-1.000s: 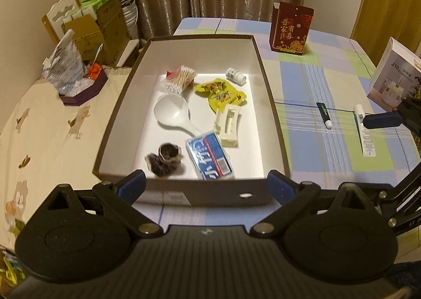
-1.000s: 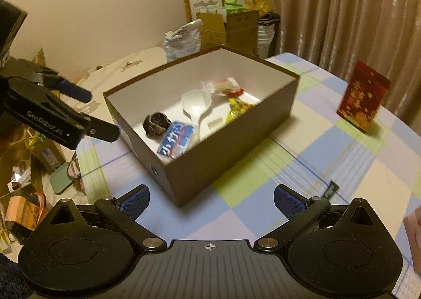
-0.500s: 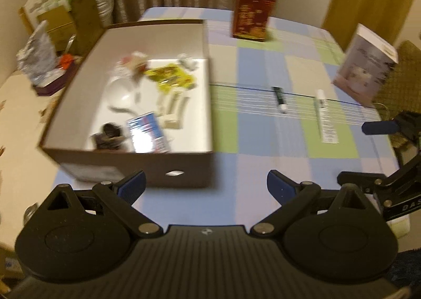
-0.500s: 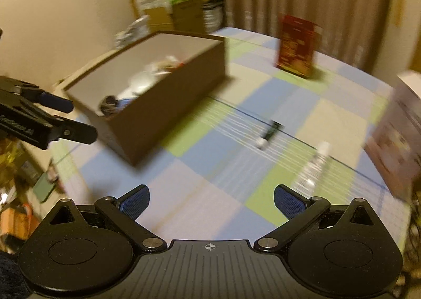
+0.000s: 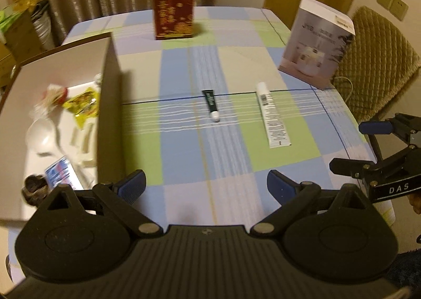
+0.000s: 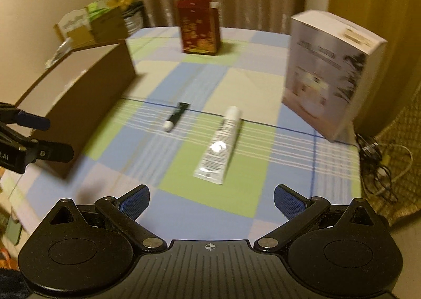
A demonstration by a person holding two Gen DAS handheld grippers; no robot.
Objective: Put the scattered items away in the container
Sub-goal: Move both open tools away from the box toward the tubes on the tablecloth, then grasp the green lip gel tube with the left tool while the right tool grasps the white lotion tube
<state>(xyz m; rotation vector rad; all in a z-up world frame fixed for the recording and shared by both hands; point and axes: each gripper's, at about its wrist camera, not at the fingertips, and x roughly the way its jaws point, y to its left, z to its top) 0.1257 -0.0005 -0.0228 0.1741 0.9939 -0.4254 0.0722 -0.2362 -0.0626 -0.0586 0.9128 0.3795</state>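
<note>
Hovering over the checked table (image 5: 184,156), both empty: left gripper (image 5: 206,187) and right gripper (image 6: 211,200), jaws spread wide. Lying ahead of both, two tubes awaiting tidying: one small dark tube (image 5: 211,104) and one longer white tube (image 6: 222,145), side by side but apart. Pointing lengthwise away from the right gripper, straight ahead, the white tube, likely that gripper's nearer target. Sitting off to the left, one brown box (image 5: 105,93), already holding several items.

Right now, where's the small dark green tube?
The small dark green tube lies on the tablecloth between the brown box and the white tube.
</note>
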